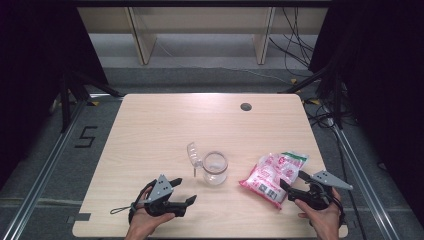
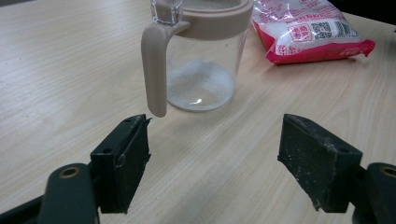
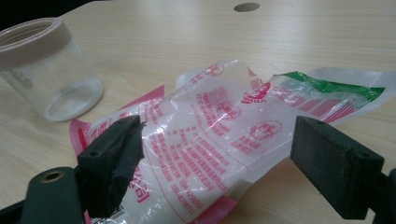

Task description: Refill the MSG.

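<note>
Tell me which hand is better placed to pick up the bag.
Probably the right. The right claw is open with the bag lying between its jaws, while the left claw faces the jar.

1. I am working in what looks like a lab or recording studio, not a home.
2. My light wooden table (image 1: 150,130) stands alone on a grey floor (image 1: 35,165), with black curtains (image 1: 35,40) hanging at the left and right.
3. Metal rails (image 1: 47,167) run along the floor on both sides of the table.
4. A number 5 (image 1: 86,136) is marked on the floor to the left.
5. Loose cables (image 1: 295,40) trail across the floor at the back right, and black stand legs (image 1: 75,85) rise at both far corners.
6. Behind the table stands a pale wooden frame (image 1: 142,35) with upright legs.
</note>
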